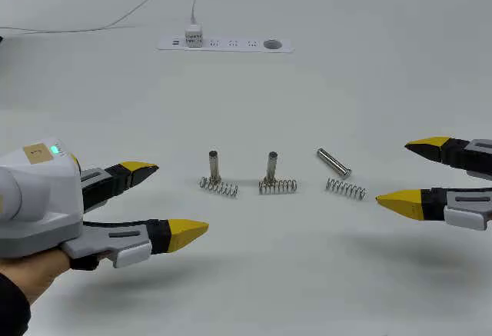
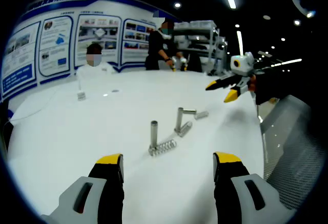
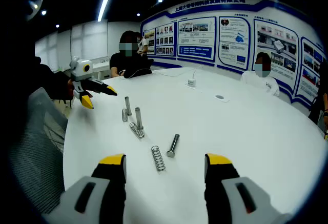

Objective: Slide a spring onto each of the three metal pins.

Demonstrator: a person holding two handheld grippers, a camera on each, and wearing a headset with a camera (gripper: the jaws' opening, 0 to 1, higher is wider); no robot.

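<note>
Two metal pins stand upright on the white table: the left pin (image 1: 214, 164) and the middle pin (image 1: 272, 166). A third pin (image 1: 334, 162) lies on its side to the right. Three springs lie flat, one at each pin: left spring (image 1: 219, 187), middle spring (image 1: 277, 187), right spring (image 1: 345, 189). My left gripper (image 1: 181, 201) hovers open left of the pins, facing the nearest pin (image 2: 154, 134) and spring (image 2: 163, 146). My right gripper (image 1: 402, 173) is open at the right, with the lying pin (image 3: 173, 145) and a spring (image 3: 158, 158) just ahead of it.
A white power strip (image 1: 225, 44) with a plugged charger (image 1: 193, 35) and cable lies at the far side of the table. Several people sit or stand beyond the table's far edge, in front of poster walls. A mesh chair back (image 3: 36, 147) is beside the table.
</note>
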